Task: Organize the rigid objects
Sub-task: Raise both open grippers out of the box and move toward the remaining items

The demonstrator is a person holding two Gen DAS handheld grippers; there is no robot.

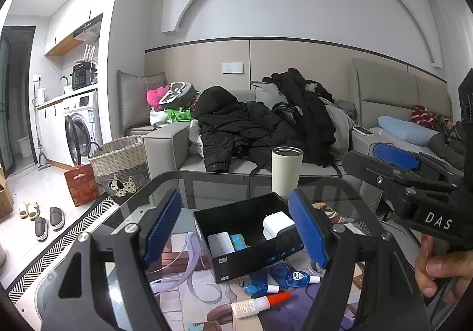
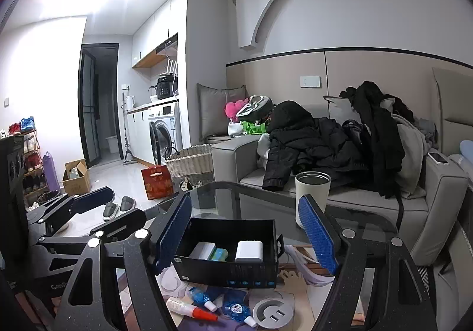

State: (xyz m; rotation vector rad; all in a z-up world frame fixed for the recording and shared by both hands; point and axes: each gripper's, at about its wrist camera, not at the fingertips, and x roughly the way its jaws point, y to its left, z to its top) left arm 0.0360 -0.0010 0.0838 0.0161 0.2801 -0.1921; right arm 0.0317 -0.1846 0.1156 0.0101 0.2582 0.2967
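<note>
A: Starting at the left, the left tongs point(image 1: 236, 230) hang wide apart over the bench point(image 1: 177, 183), gripping nothing.

B: And below them?

A: A glue tube point(image 1: 257, 304) with an orange tip lies loose on the bench near its front edge. Just beside it, 2 blue correction-tape dispensers point(image 1: 260, 286), also loose, right in front of the black box point(image 1: 248, 242).

B: What is already in the box?

A: 3 things, as far as I can see: a pale grey block point(image 2: 204, 250) at the left, a green-and-blue piece point(image 2: 220, 254) touching it, and a white charger point(image 2: 249, 251) to the right.

B: So roughly half done?

A: That is my reading: 3 in, at least 3 left outside. A white tumbler point(image 1: 286, 171) stands upright behind the box; whether it belongs to the sorting, I cannot tell.

B: And over on the right?

A: The right tongs point(image 2: 248, 230) are spread open too, empty, framing the box from in front. A round grey socket cap point(image 2: 273, 313) sits set into the bench beside the loose pieces.
</note>
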